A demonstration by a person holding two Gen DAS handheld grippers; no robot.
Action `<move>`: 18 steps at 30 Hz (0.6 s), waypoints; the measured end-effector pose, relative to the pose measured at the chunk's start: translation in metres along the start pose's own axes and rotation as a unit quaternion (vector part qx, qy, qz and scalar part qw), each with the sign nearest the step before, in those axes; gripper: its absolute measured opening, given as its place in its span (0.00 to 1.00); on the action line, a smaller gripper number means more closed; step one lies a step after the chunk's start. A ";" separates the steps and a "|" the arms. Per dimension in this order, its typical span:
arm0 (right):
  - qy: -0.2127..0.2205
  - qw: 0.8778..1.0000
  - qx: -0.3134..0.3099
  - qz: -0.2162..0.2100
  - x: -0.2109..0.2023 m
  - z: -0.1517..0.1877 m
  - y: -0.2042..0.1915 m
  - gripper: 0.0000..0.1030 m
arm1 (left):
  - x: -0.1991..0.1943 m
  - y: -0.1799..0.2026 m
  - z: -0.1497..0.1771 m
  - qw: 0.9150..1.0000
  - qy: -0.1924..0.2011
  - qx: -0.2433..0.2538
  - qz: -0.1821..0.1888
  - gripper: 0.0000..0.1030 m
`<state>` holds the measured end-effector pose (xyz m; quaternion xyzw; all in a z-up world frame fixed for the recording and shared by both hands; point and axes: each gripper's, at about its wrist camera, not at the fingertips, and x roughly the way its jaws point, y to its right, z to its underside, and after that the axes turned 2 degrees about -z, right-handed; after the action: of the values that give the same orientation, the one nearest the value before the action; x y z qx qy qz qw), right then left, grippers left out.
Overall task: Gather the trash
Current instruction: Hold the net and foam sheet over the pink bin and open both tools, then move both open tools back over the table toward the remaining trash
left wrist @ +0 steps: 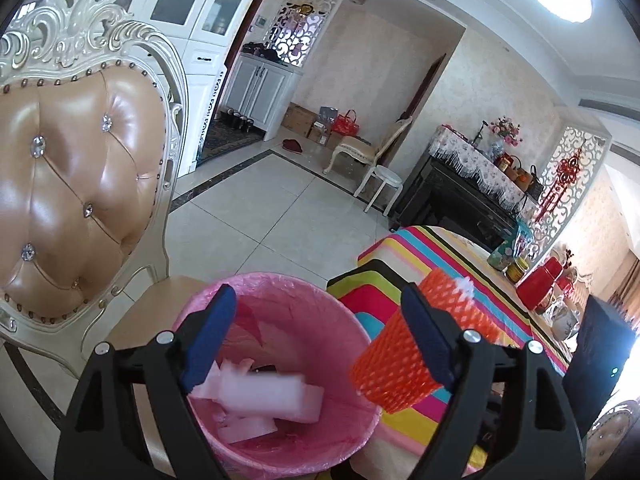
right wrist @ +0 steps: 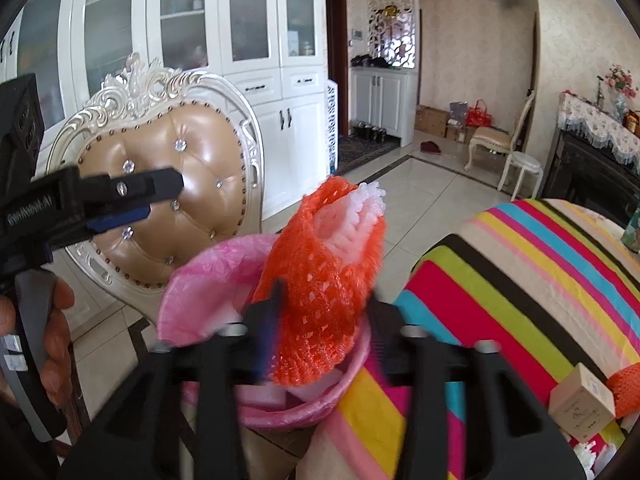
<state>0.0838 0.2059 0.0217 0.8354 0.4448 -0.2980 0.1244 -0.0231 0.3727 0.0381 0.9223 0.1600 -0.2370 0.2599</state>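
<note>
A pink-lined trash bin (left wrist: 352,320) stands on a chair seat beside the striped table; it holds several white foam pieces (left wrist: 264,396). My left gripper (left wrist: 320,344) is open and empty above the bin's mouth. My right gripper (right wrist: 324,304) is shut on an orange foam net sleeve (right wrist: 320,264) with white foam inside, held over the bin's rim (right wrist: 188,280). The sleeve also shows in the left wrist view (left wrist: 396,364), beside my left gripper's right finger. The left gripper shows in the right wrist view (right wrist: 132,196), at the left.
An ornate cream chair with tan padded back (left wrist: 76,184) stands behind the bin. The striped tablecloth table (right wrist: 520,280) is to the right, with a small cardboard box (right wrist: 580,404), another orange net (right wrist: 624,388), and red jars (left wrist: 540,288).
</note>
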 end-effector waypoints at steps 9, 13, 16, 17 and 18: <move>-0.007 1.000 0.003 0.004 0.008 0.005 -0.002 0.65 | -0.007 -0.007 0.000 1.000 0.007 -0.004 -0.004 0.79; -0.006 1.000 0.005 0.005 0.006 0.006 0.000 0.66 | -0.007 -0.004 0.001 1.000 0.006 -0.001 -0.004 0.79; -0.005 1.000 0.006 0.007 0.003 0.007 0.002 0.67 | -0.008 -0.002 0.001 1.000 0.007 0.000 -0.003 0.79; -0.004 1.000 0.006 0.008 0.002 0.007 0.002 0.67 | -0.008 -0.001 0.001 1.000 0.007 0.000 -0.003 0.79; -0.003 1.000 0.007 0.010 0.000 0.007 0.003 0.68 | -0.008 -0.001 0.001 1.000 0.007 0.000 -0.004 0.79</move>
<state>0.0835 0.2011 0.0155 0.8396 0.4345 -0.3021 0.1228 -0.0302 0.3714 0.0408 0.9235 0.1651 -0.2315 0.2574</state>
